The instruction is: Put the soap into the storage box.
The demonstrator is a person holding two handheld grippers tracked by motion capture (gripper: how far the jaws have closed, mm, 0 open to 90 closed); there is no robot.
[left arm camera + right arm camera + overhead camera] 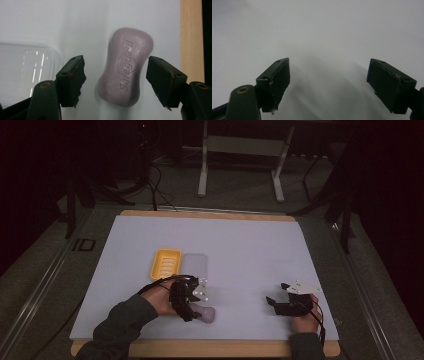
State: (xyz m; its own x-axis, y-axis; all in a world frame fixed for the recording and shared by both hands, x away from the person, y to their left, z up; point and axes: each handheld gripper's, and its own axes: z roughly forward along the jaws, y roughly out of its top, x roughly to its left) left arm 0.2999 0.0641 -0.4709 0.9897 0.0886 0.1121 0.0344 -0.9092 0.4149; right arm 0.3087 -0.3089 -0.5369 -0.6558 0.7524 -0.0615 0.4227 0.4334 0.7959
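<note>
Nearest the lens in the left gripper view we note the two black jaws of the left gripper (pixel 116 75), spread wide, with the lilac, waisted bar of soap (pixel 126 66) lying flat on the white surface (pixel 75 22) between them. Neither pad touches it; there is a clear gap on each side. The bar's long axis runs away from the camera, roughly along the jaws' own direction and leaning a little to one side, so the pads face its two long flanks across the narrow waist. A closing stroke from here would, in our judgement, pinch the bar across its short dimension.

In the high view the left gripper (pixel 192 307) sits over the soap (pixel 207 313) near the front edge of the surface, while the right gripper (pixel 277 301) rests well apart to the right, jaws likewise spread and holding nothing. The left hand is plainly the nearer.

Beyond the soap lie a yellow ribbed plastic soap dish (pixel 166 263) and, just beside it, a clear plastic lid (pixel 196 266); the lid's rounded corner (pixel 27 65) shows at the left gripper view's left. The high view is dim, so whether dish and lid touch we cannot say for certain.
</note>
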